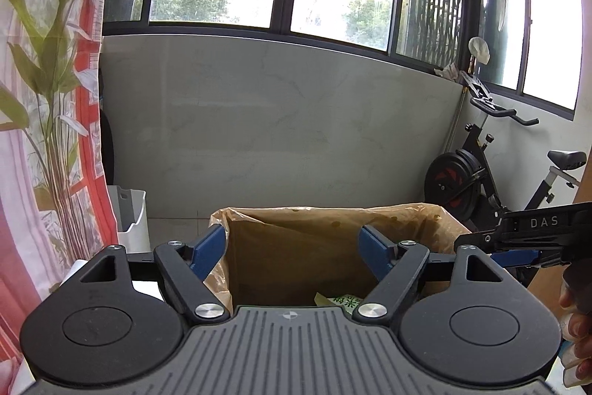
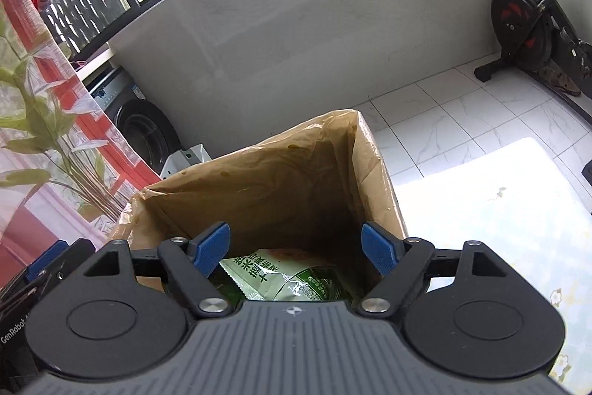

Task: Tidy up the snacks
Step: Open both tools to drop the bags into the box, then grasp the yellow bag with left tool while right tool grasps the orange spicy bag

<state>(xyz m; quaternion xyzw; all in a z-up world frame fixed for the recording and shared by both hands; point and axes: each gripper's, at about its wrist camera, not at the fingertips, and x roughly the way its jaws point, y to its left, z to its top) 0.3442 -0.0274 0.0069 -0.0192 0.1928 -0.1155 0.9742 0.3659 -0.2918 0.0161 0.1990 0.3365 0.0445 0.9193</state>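
Box (image 2: 281, 180) with the plastic liner sits right under both claws, green snack packet (image 2: 281, 278) lying at its bottom just below the right gripper (image 2: 296, 248), nearer than the left gripper (image 1: 292, 247), both gaping wide and empty.

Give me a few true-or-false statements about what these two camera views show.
1. A green snack packet lies inside the lined cardboard box. True.
2. The right hand-held gripper is clamped on the packet. False: its jaws stand apart, nothing pinched.
3. An exercise bike stands by the wall. True.
4. The left hand-held gripper holds a bottle. False: it is open and holds nothing.
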